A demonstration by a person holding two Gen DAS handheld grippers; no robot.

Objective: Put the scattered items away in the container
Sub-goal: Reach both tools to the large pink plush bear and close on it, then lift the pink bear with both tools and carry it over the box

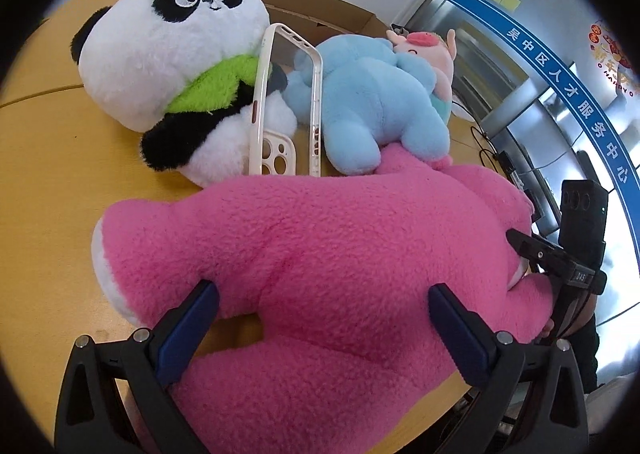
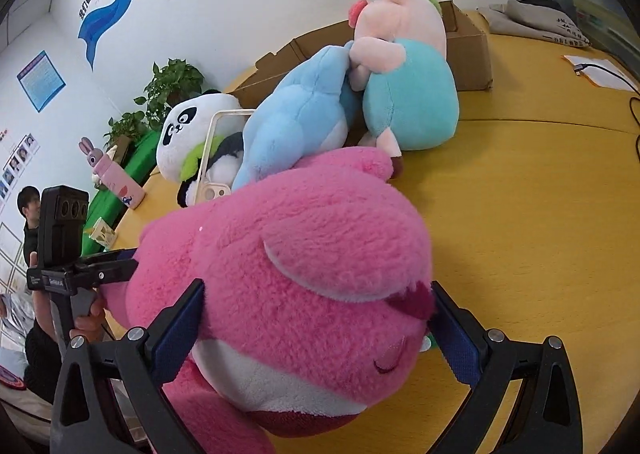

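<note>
A blue band on the glass wall (image 1: 568,90) reads 吴中区人才服务中心, with a red sticker at two o'clock reading partly "HAPPY". The white wall carries blue characters too cut off to read in full.

The pink plush (image 1: 320,254) lies on the yellow counter (image 1: 60,182) between both tools. The left hand-held gripper (image 1: 324,318) has its fingers spread wide, either side of the plush's body, pads against the fur. The right hand-held gripper (image 2: 316,318) is likewise spread, straddling the plush's head.

At twelve o'clock of the pink plush a clear phone case (image 1: 286,102) leans between the panda plush (image 1: 172,54) and the blue plush (image 1: 372,102), with a pig plush (image 2: 408,94) beside it. The cardboard box (image 2: 468,54) stands behind them
</note>
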